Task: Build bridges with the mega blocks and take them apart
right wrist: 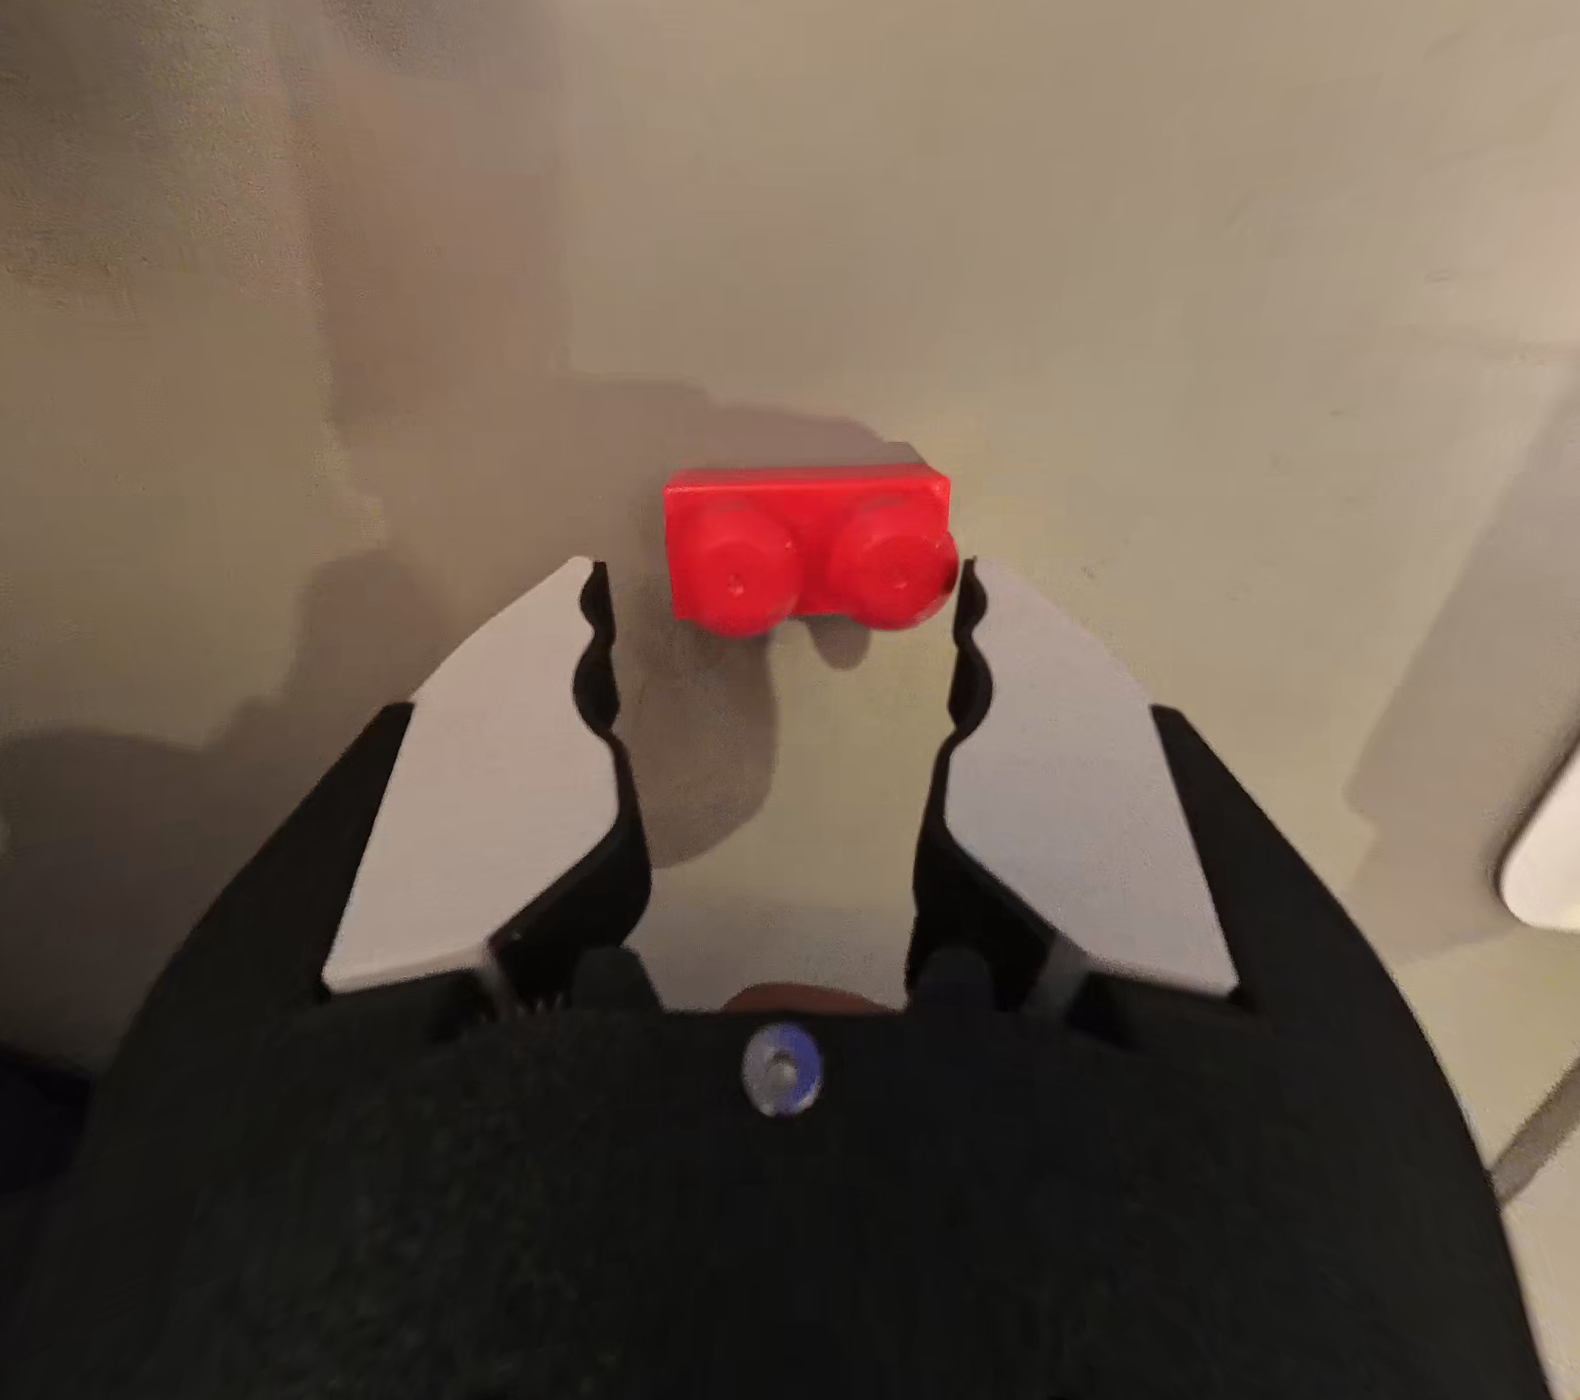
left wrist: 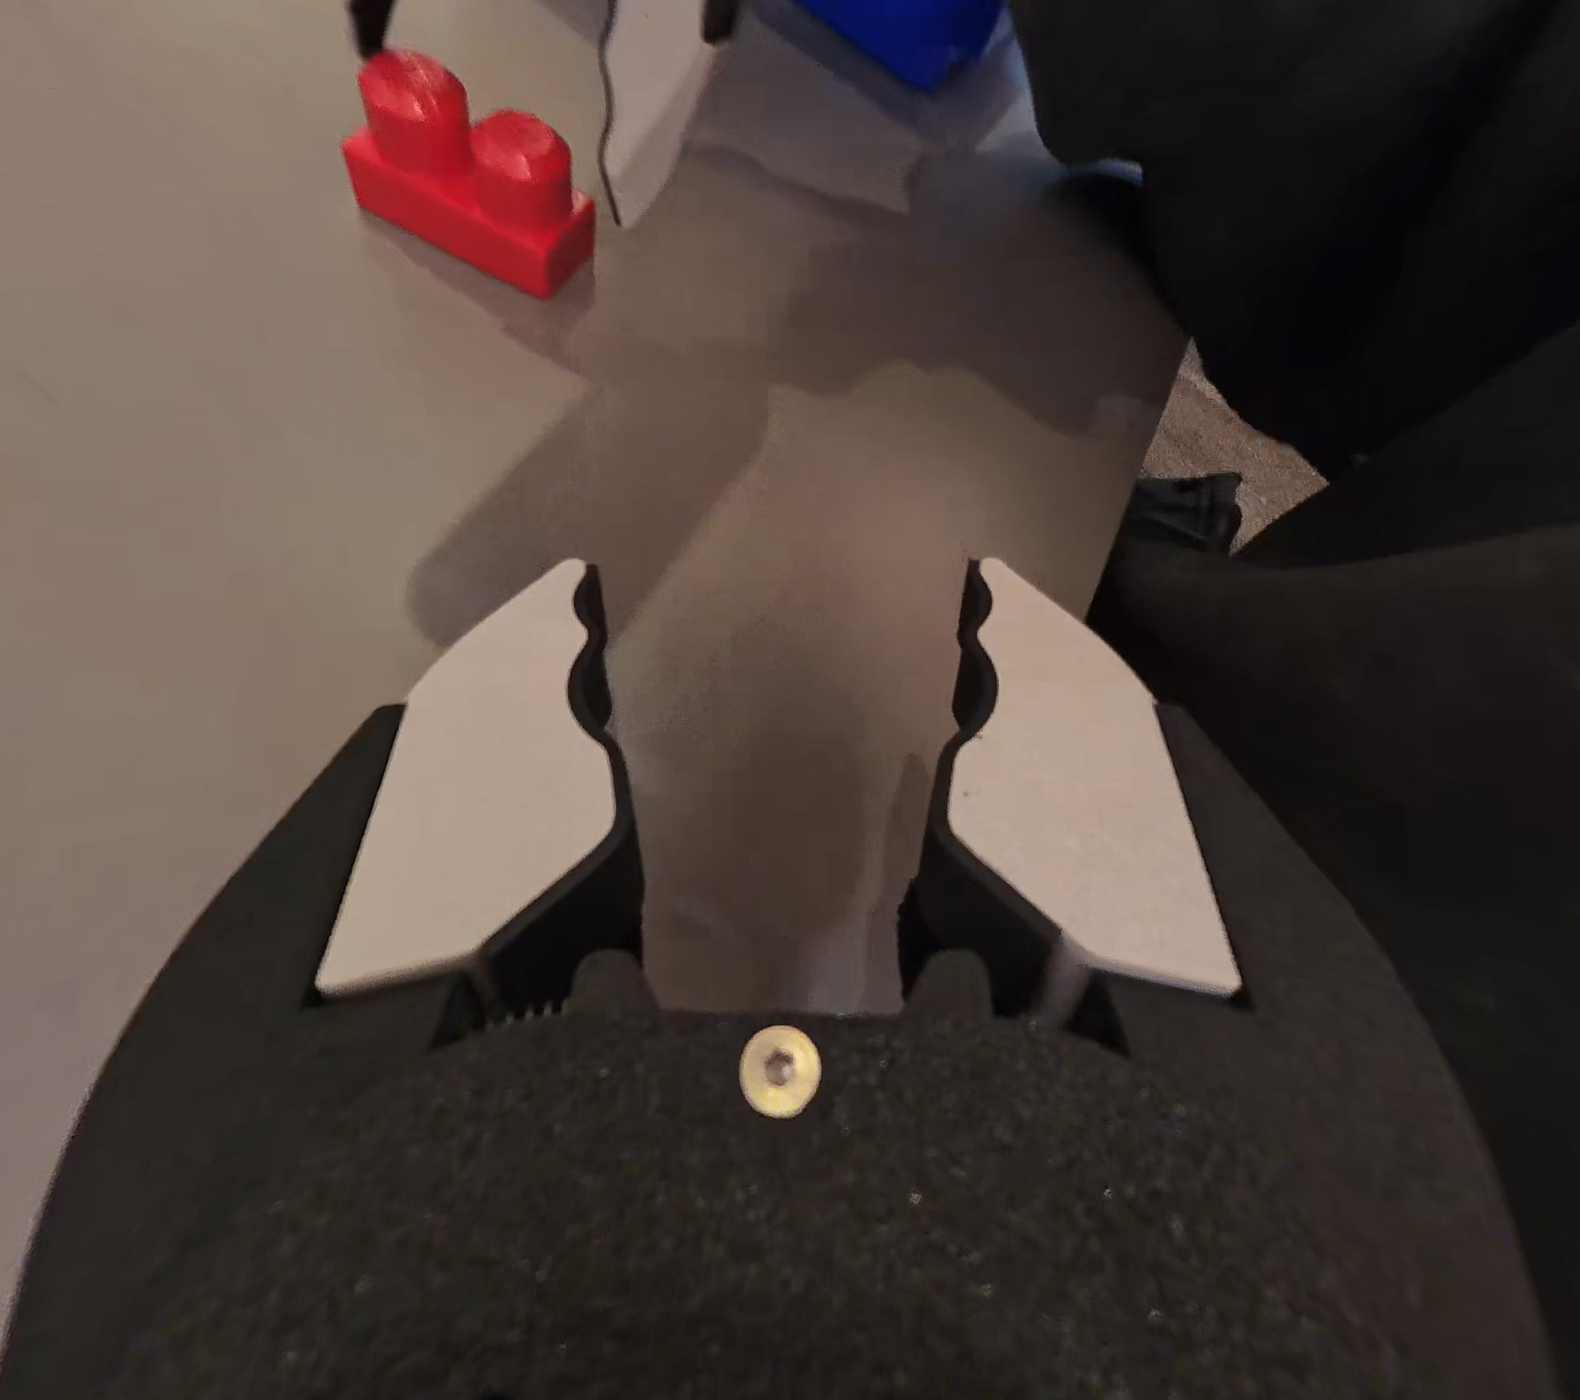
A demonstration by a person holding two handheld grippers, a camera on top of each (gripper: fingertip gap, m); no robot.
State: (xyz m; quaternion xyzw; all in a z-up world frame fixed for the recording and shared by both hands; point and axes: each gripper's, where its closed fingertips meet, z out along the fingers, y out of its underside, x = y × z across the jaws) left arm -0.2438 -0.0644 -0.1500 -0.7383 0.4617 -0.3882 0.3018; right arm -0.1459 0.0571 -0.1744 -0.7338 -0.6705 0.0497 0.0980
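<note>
- Right wrist view: right gripper (right wrist: pixel 782 572) points down at the table (right wrist: pixel 1111 204), jaws spread, above a red two-stud block (right wrist: pixel 808 555), not gripping it.
- Left gripper (left wrist: pixel 782 572) hovers, jaws apart and empty, with the block (left wrist: pixel 466 170) well ahead.

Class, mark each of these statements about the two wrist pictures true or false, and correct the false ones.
1. The red block has two studs on top. True.
2. The right gripper is shut on the red block. False: it is open, with the block just ahead of its fingertips and ungripped.
3. The left gripper holds a blue block. False: it is open and empty above the table.
4. The red block rests on the table. True.
5. In the left wrist view the red block lies between the left gripper's fingers. False: it lies far ahead, to the left.
</note>
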